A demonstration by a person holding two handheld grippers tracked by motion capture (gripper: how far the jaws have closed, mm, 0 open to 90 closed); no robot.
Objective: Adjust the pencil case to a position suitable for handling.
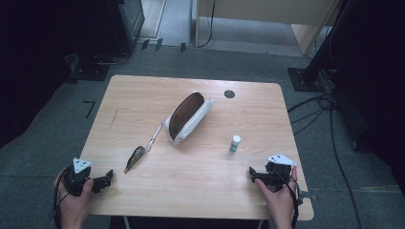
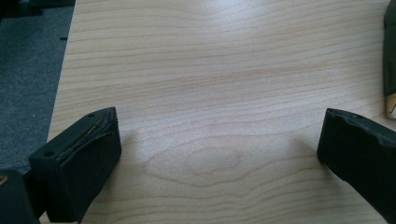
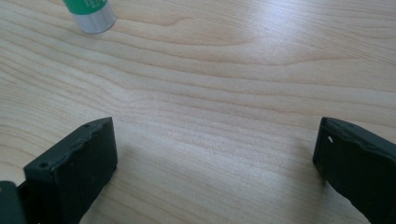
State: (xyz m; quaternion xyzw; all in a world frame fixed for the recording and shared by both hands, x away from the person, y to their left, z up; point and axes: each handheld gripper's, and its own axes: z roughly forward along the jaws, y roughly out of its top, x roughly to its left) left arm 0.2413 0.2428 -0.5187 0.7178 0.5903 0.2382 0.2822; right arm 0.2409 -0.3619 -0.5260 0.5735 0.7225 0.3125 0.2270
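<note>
An open white pouch (image 1: 189,117) with a brown inside lies at the middle of the wooden table (image 1: 143,95). A pen (image 1: 154,137) and a dark clip-like object (image 1: 134,158) lie to its left. A small green and white tube (image 1: 234,143) stands upright to the right of the pouch; its base (image 3: 91,13) appears at the top of the right gripper view. My left gripper (image 1: 108,178) rests open at the table's front left corner, jaws wide over bare wood (image 2: 219,140). My right gripper (image 1: 252,173) is open at the front right, nothing between its jaws.
A round dark grommet (image 1: 229,94) sits near the table's far edge. Cables (image 1: 325,114) trail on the grey floor to the right, and a dark stand base (image 1: 305,78) sits beyond the far right corner. A dark object's edge (image 2: 390,56) shows at the right of the left gripper view.
</note>
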